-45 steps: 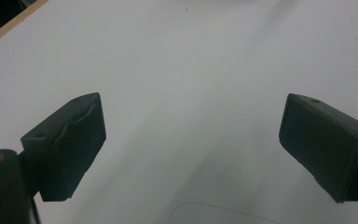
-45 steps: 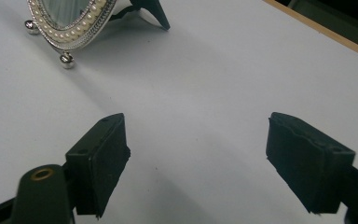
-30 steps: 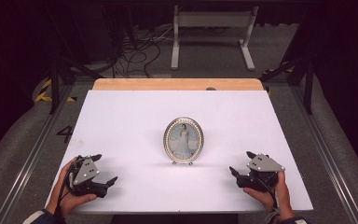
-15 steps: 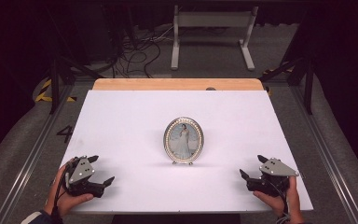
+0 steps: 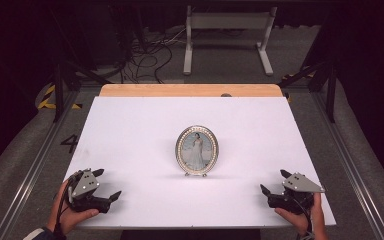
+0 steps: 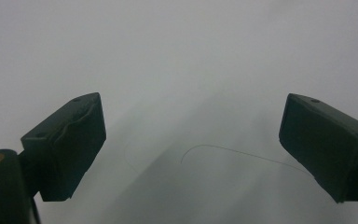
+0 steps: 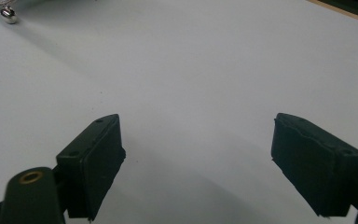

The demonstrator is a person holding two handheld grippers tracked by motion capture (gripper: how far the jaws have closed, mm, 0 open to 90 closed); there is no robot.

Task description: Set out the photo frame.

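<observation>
Oval picture frame point(image 5: 197, 150) upright mid-table point(image 5: 130, 130); left gripper point(image 5: 106, 184) and right gripper point(image 5: 273, 182) at near corners, jaws apart, well clear.

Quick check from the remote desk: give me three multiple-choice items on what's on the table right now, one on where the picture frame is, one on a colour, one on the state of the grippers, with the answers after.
1. Where does the picture frame stand?
A. near the middle of the white board
B. at the far left corner
C. between the jaws of the right gripper

2. What colour is the strip of table beyond the board's far edge?
A. blue
B. light wood
C. black

3. How do the jaws of the left gripper and the right gripper stand?
A. both shut on the frame
B. one shut, one open
C. both open, holding nothing

Answers: 1 A, the frame stands upright mid-board, apart from both grippers. 2 B, the high view shows a tan wooden strip there. 3 C, each gripper view shows a wide gap over bare board.
</observation>
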